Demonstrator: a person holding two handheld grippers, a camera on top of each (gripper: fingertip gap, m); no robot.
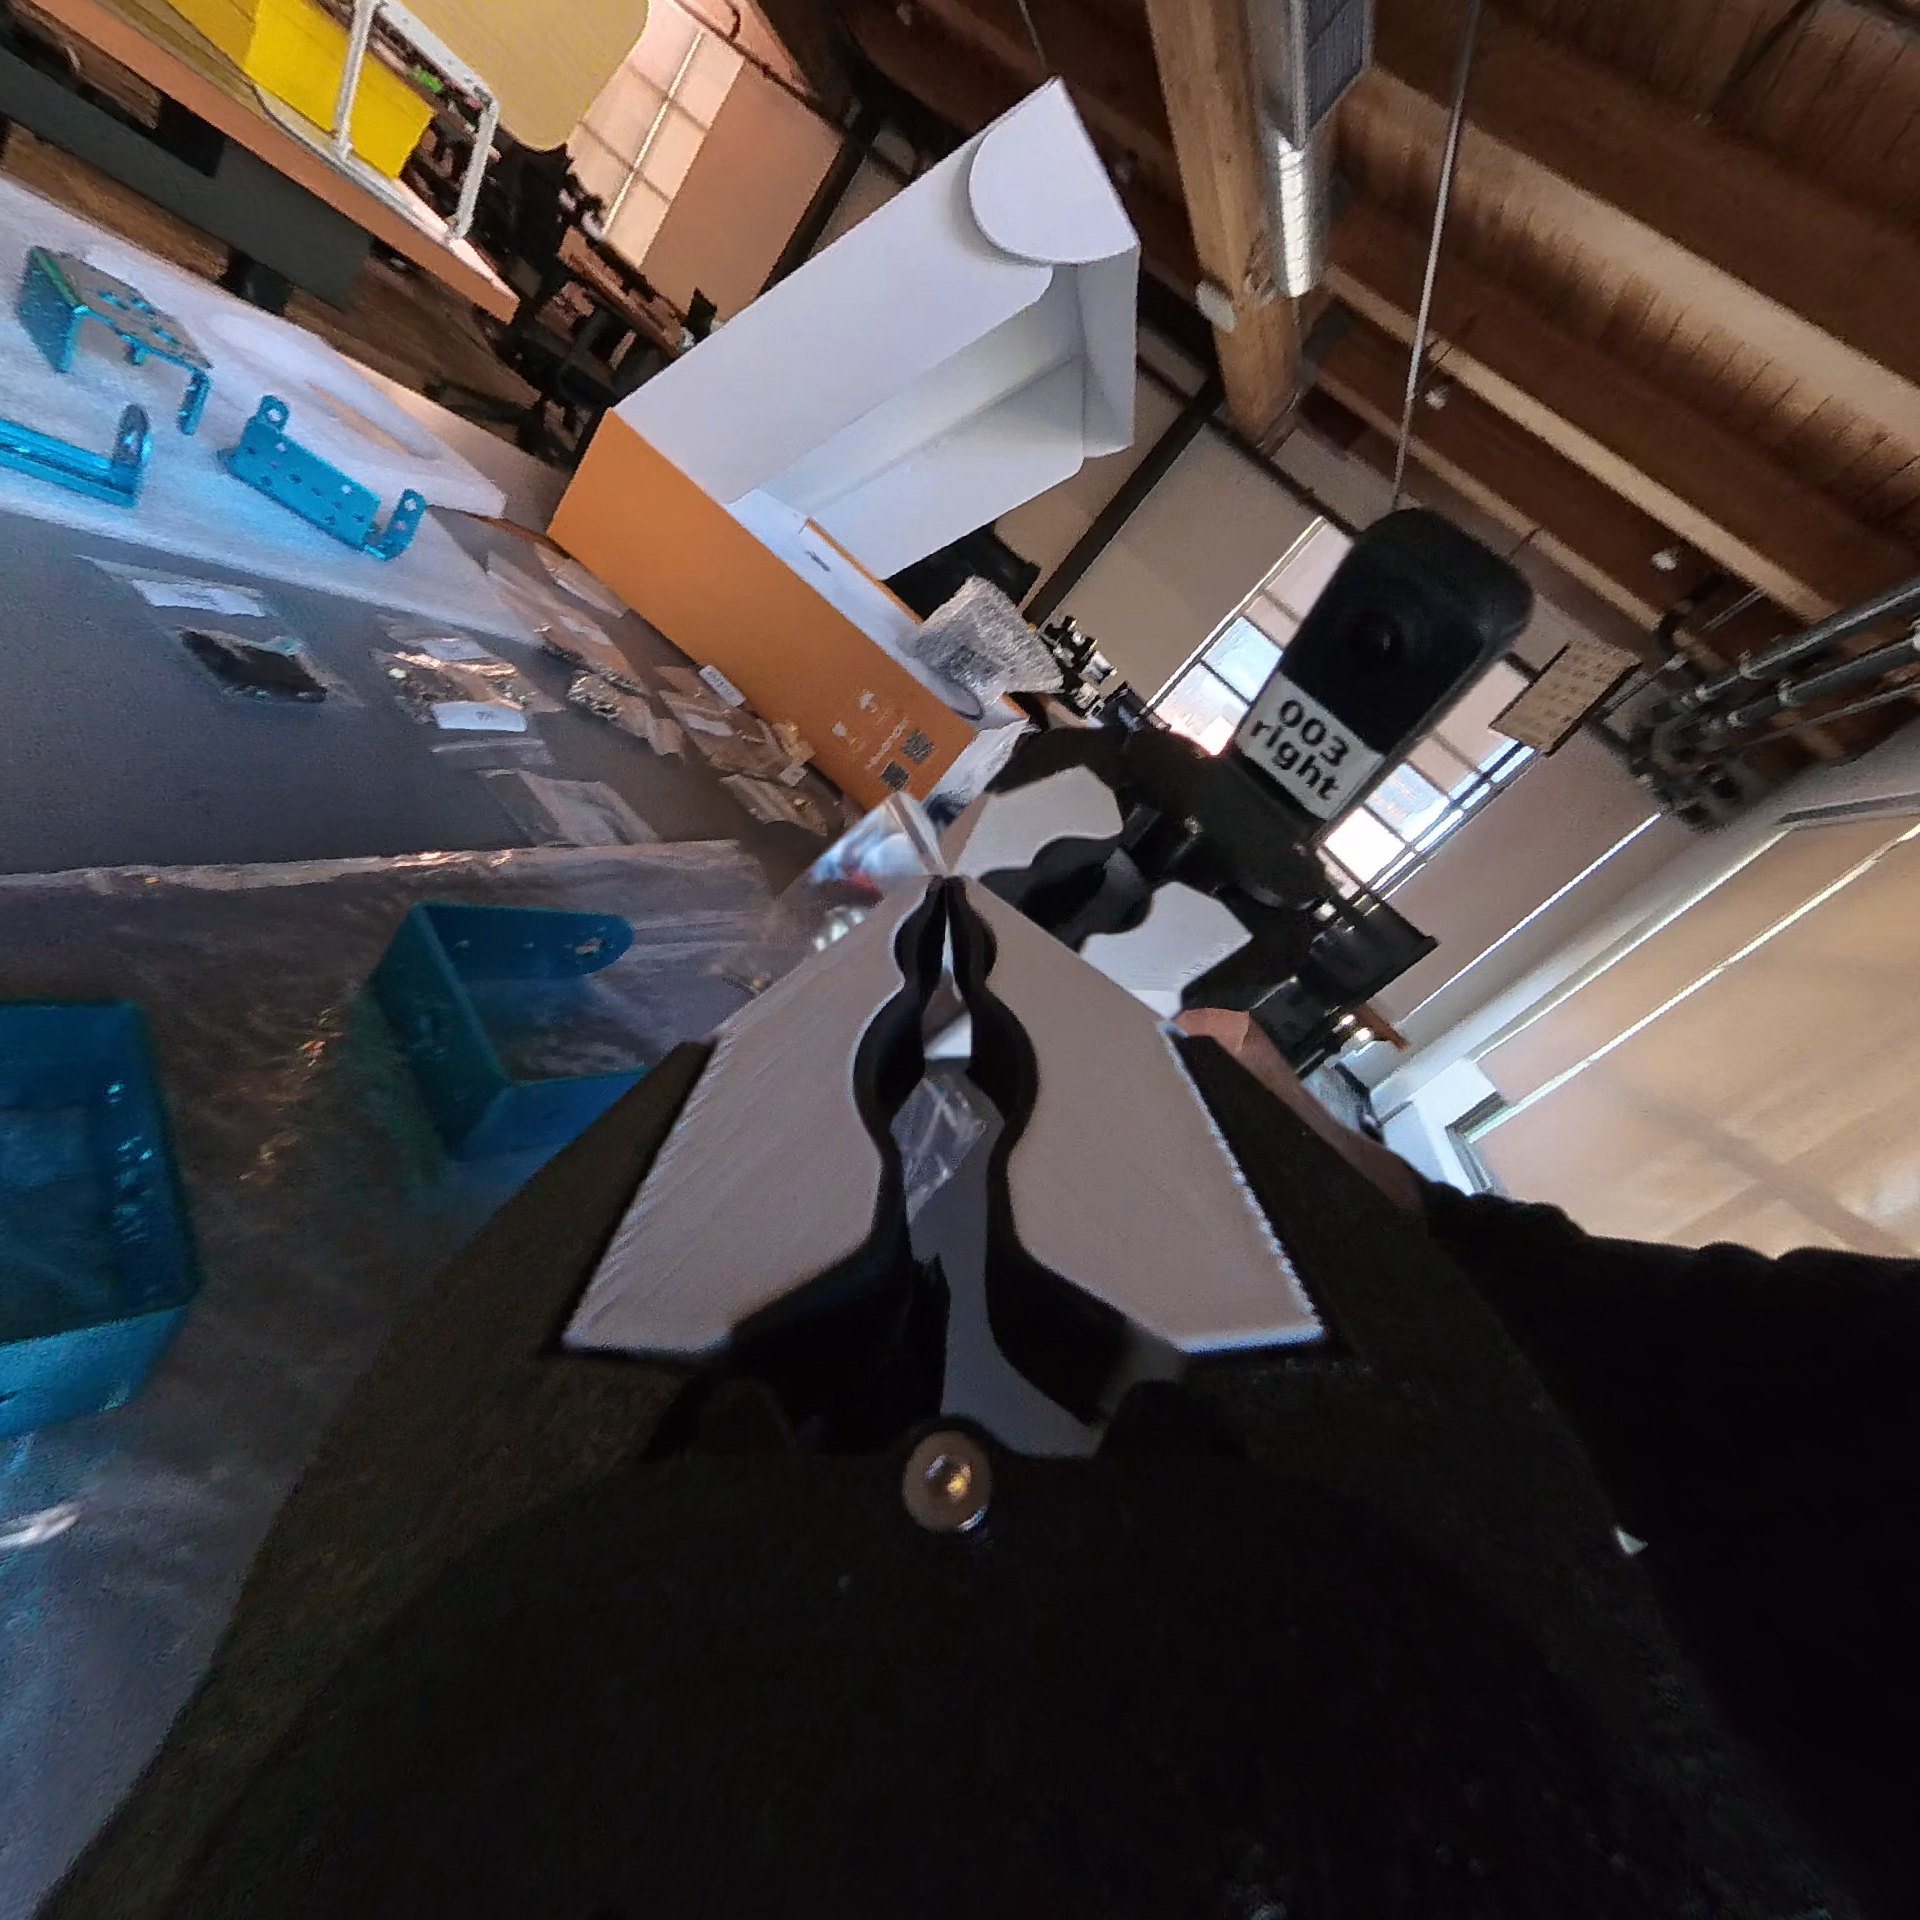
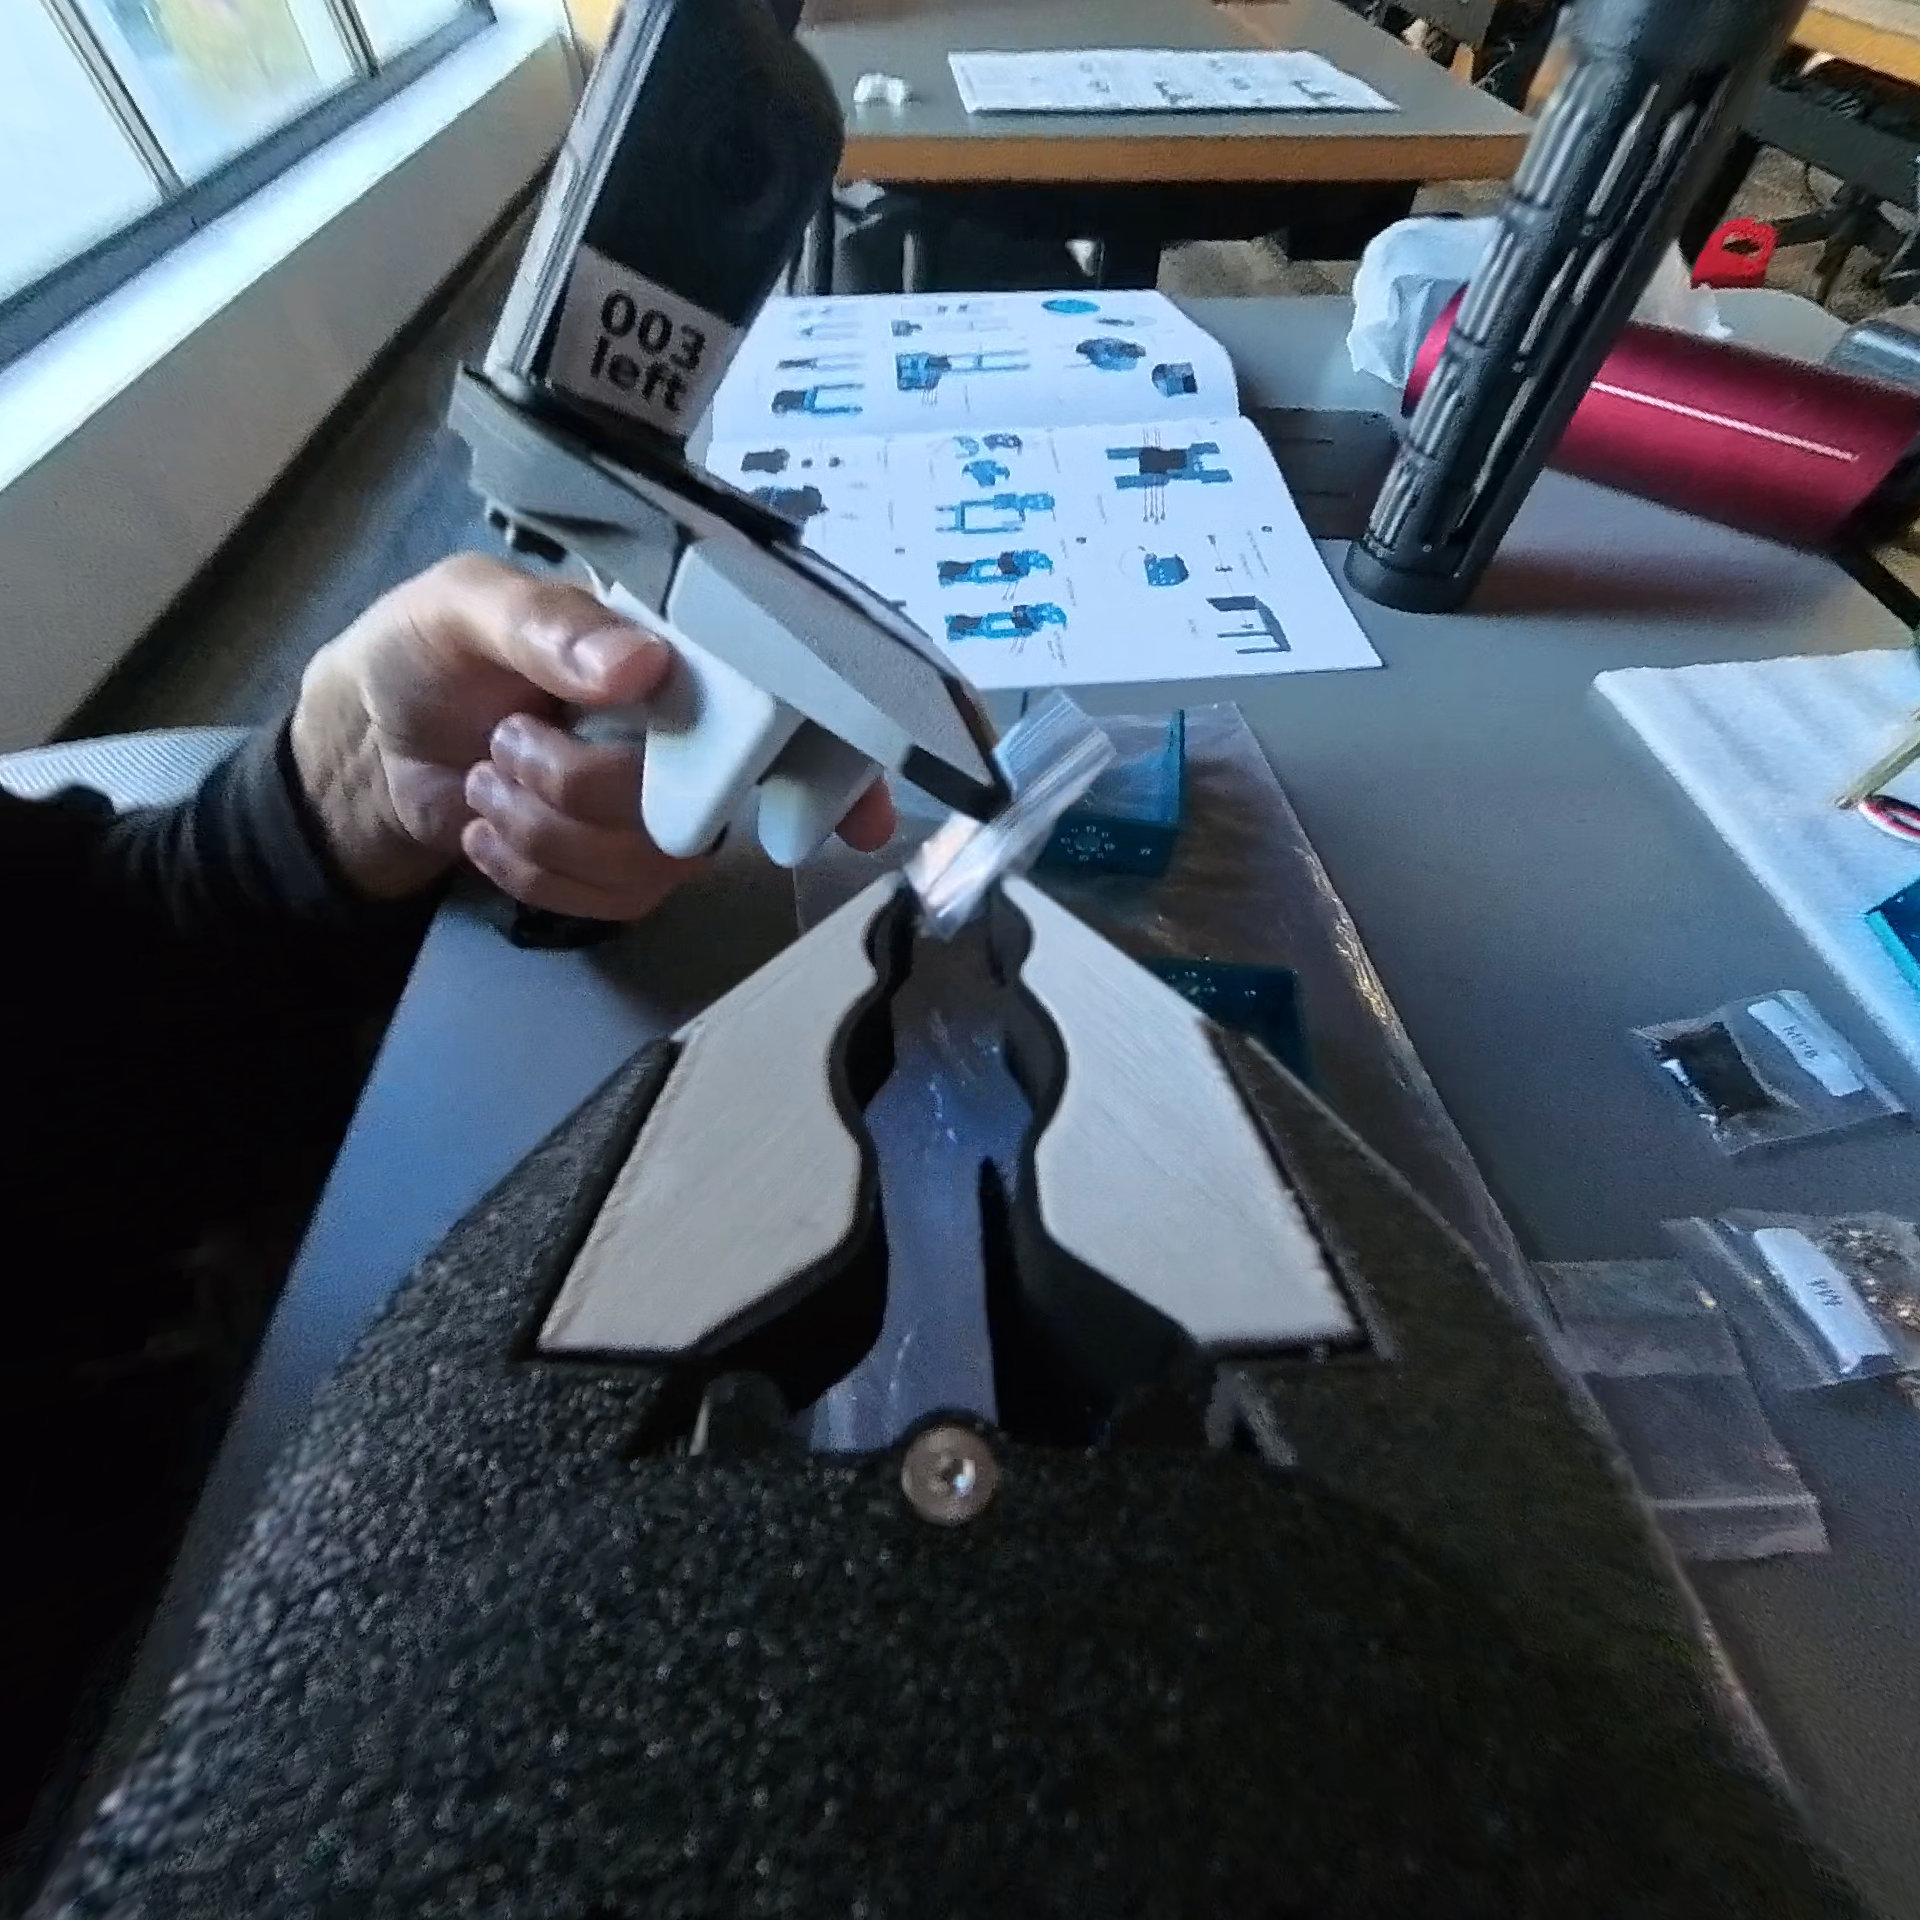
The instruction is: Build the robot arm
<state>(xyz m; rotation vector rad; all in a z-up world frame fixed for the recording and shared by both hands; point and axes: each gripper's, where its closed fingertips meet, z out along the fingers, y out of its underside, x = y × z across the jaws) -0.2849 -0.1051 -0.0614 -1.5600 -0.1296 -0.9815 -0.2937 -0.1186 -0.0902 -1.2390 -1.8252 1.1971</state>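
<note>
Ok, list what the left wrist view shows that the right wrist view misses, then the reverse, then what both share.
Left only: open orange box with white lid, loose blue brackets on white foam.

Right only: open instruction booklet, red cylinder, the hand holding the left gripper.

Shared: a small clear plastic bag pinched by both the left gripper and right gripper, and blue brackets on plastic sheet.

Daylight is admitted through windows (image 1: 1382, 821), blown out to white in the left wrist view. The black gripper bodies in the foreground are left dark. Glare is seen on the clear plastic sheet (image 1: 312, 935). Motion blur softens both views, and straight lines are bent at the edges.
</note>
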